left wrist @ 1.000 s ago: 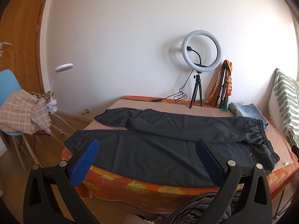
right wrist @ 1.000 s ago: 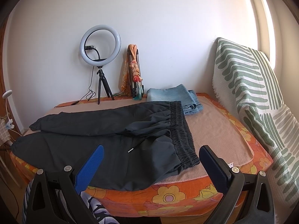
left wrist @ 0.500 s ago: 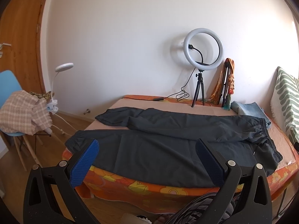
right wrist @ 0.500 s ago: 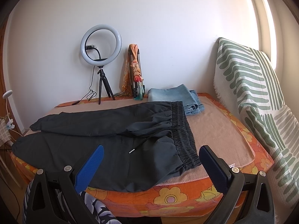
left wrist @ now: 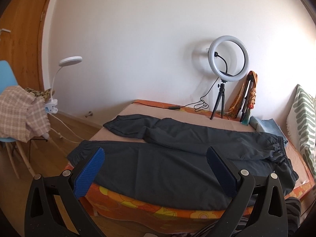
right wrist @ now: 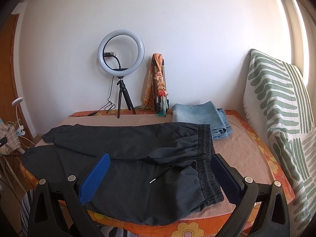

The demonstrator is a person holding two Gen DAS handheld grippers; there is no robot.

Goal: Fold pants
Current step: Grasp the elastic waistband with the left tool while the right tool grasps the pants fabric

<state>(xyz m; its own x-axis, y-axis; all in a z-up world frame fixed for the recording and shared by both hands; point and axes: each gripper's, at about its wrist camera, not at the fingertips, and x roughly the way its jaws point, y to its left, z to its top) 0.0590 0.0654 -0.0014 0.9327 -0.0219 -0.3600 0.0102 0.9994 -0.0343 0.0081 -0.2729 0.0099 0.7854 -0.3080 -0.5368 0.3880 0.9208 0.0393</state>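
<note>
now both the left hand-held gripper (left wrist: 155, 159) and the right hand-held gripper (right wrist: 160, 165) hang spread wide, gripping nothing, above dark pants (right wrist: 126, 154) lying flat on the bed (right wrist: 243, 154).

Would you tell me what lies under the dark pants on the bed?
The dark pants lie on a beige towel over an orange floral sheet. Anything beneath their fabric is hidden.

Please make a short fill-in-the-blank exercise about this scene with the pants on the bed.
1. The dark pants lie spread flat on the ____.
2. Beside their waistband lie folded ____, light blue.
3. Both the left tongs and right tongs are ____, holding nothing.
4. The ring light stands on a small black ____.

Missing words: bed; jeans; open; tripod
</note>
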